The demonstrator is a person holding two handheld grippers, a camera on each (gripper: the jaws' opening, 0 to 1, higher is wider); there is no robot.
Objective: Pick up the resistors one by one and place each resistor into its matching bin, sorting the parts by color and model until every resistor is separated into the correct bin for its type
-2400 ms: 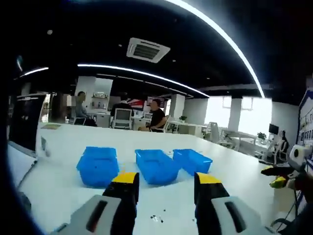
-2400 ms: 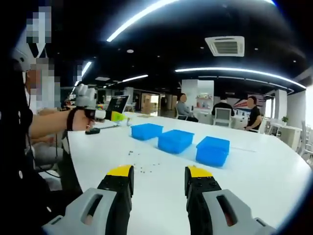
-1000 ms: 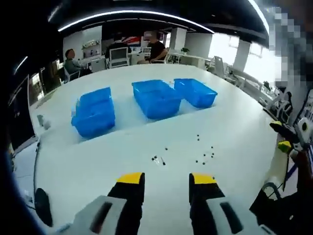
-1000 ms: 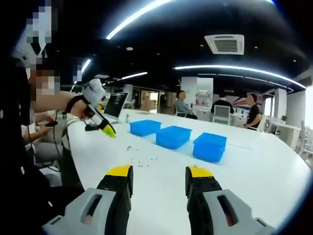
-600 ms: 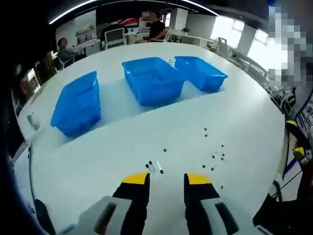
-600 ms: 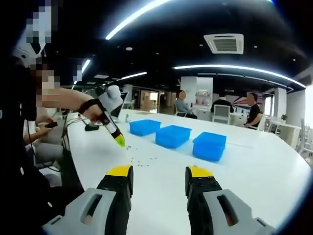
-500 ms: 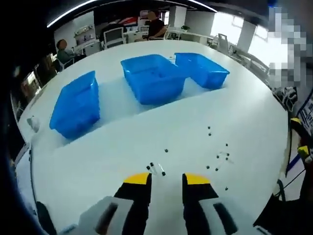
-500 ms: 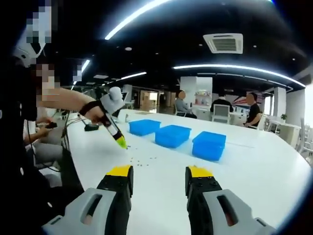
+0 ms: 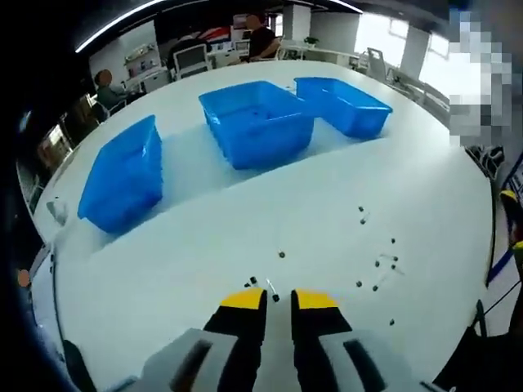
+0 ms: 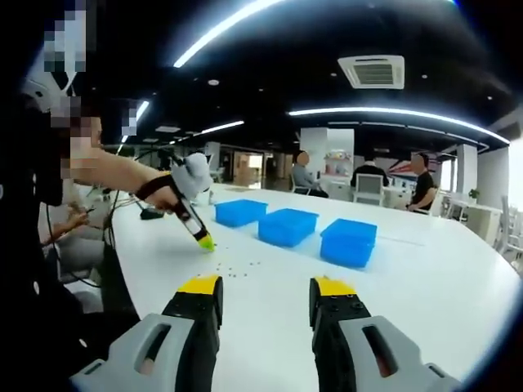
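While resistors [image 9: 377, 263] dot the table [image 9: 204, 245], three bins [image 9: 257, 122] stand beyond.

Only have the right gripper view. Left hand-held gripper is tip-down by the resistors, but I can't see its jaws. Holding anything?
Observer: In the left gripper view, the left hand-held gripper shows a narrow gap between its jaws, with nothing visible in it.
Operator: Nearest resistor?
Observer: A small cluster of resistors lies on the table just beyond the yellow tips.
Operator: Any others?
Observer: A looser scatter lies towards that view's right, apart from the cluster.
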